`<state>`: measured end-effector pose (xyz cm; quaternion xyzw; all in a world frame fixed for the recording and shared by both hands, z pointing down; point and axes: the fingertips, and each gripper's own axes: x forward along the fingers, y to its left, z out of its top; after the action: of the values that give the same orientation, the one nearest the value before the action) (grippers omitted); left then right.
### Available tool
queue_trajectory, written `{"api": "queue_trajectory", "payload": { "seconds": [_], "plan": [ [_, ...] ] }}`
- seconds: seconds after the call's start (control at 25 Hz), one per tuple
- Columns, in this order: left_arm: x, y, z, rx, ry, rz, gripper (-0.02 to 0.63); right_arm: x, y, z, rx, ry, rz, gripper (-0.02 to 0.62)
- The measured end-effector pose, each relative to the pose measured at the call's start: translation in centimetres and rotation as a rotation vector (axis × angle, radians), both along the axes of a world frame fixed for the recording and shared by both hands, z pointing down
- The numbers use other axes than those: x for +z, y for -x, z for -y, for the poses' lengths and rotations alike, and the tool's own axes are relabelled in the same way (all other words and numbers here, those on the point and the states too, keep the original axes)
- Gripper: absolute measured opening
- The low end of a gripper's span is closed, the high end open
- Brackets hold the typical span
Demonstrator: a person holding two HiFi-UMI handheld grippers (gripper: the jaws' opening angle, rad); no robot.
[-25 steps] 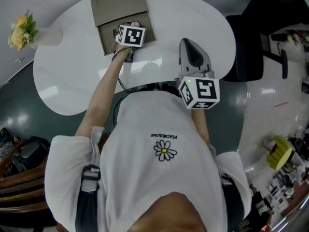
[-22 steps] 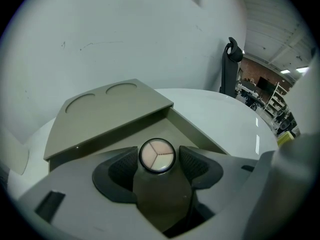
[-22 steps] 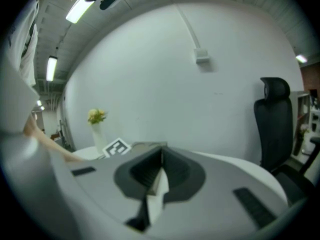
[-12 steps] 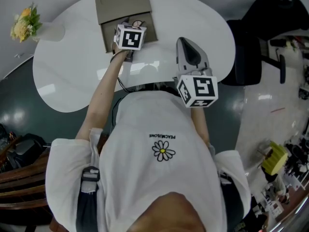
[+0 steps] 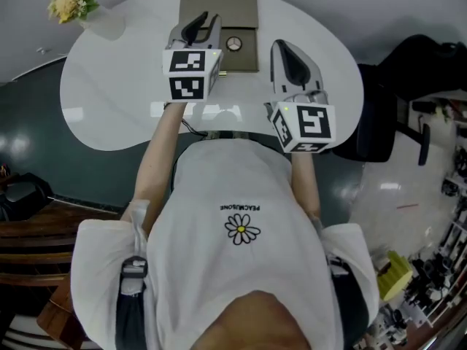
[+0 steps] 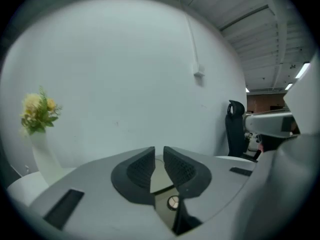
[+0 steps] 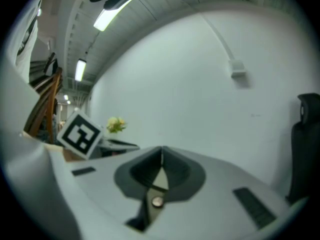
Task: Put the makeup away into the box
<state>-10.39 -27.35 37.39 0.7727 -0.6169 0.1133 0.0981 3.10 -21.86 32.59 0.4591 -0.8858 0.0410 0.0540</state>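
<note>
One item (image 5: 233, 44), seemingly round, in box (image 5: 219, 6); left gripper (image 5: 201, 23) closing empty, right gripper (image 5: 283, 49) clenched.

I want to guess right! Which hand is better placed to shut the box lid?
Probably left. The left gripper hangs over the open box; its jaws have just been closing with nothing between them. The right gripper sits off to the side, jaws shut.

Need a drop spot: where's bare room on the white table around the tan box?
Widest bare patch: left half of the white oval table, between the vase of yellow flowers and the open tan box. Another right of the box, out to the table's edge. Crowded: back centre, at the box.
</note>
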Motion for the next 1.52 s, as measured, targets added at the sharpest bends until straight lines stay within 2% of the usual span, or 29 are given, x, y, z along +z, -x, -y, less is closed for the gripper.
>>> {"api": "queue_trajectory", "payload": {
  "seconds": [0.08,0.2,0.32,0.4,0.52,0.68,0.84,1.0,1.12,1.52],
  "plan": [
    [-3.1,1.4,-1.7,-0.049,-0.119,-0.012,0.028,-0.6,1.4,0.0,-0.033,-0.02,0.002,0.031],
    [-6.2,3.0,-4.6,-0.115,-0.246,-0.041,0.02,-1.0,3.0,-0.4,-0.076,-0.034,-0.001,0.031],
    [-7.6,4.0,-7.2,-0.168,-0.327,-0.055,0.018,-0.7,4.0,-0.9,-0.101,-0.035,0.005,0.031],
    [-7.6,4.2,-8.6,-0.186,-0.352,-0.041,0.018,-0.3,4.2,-1.1,-0.105,-0.026,0.019,0.031],
    [-7.2,4.7,-10.1,-0.226,-0.357,-0.013,0.018,0.4,4.7,-1.5,-0.105,-0.015,0.014,0.029],
    [-6.2,5.4,-11.5,-0.288,-0.352,-0.038,0.018,0.8,5.3,-2.1,-0.114,-0.016,-0.015,0.029],
    [-5.8,5.3,-11.9,-0.275,-0.353,-0.025,0.018,1.1,5.7,-2.8,-0.133,-0.02,-0.026,0.029],
    [-5.6,5.8,-12.1,-0.298,-0.325,-0.031,0.018,1.6,6.0,-3.5,-0.151,-0.024,-0.051,0.029],
    [-5.5,5.6,-12.4,-0.283,-0.341,-0.015,0.018,1.9,5.8,-3.7,-0.143,-0.024,-0.071,0.029],
    [-5.5,5.5,-13.4,-0.279,-0.346,-0.02,0.018,1.8,5.7,-4.4,-0.138,-0.026,-0.065,0.029]
  ]
}}
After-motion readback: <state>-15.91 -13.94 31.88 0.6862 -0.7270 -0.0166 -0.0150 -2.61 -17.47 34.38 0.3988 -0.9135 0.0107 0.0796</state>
